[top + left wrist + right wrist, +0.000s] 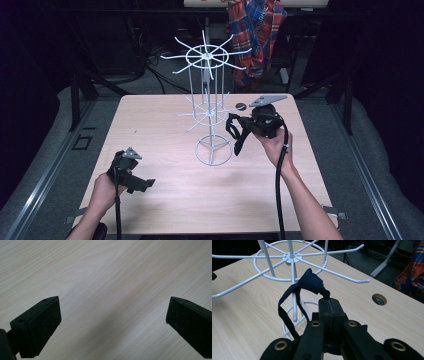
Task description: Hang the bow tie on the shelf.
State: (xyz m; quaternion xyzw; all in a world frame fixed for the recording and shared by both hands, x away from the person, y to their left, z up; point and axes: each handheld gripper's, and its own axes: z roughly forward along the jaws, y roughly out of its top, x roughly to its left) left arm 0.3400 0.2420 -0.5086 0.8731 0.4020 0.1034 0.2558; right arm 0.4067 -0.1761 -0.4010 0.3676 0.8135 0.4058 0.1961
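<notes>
A white wire display rack (209, 107) with two tiers of spoke hooks stands mid-table on a ring base (214, 151). My right gripper (241, 123) is held up just right of the rack and is shut on a dark blue knotted fabric loop (234, 136) that dangles from its tips. In the right gripper view the jaws (329, 303) are pressed together on the cloth. Its knot (312, 283) sits beside the lower tier's hooks (342, 272), and the loop (287, 315) hangs down in front of the post. My left gripper (145, 184) hovers low over the table's near-left part, open (114, 300), with bare wood between the jaws.
The light wooden table (165, 200) has a round cable hole (240, 105) behind the rack, also in the right gripper view (379, 299). A plaid cloth (257, 30) hangs beyond the far edge. Dark floor and table legs surround the tabletop.
</notes>
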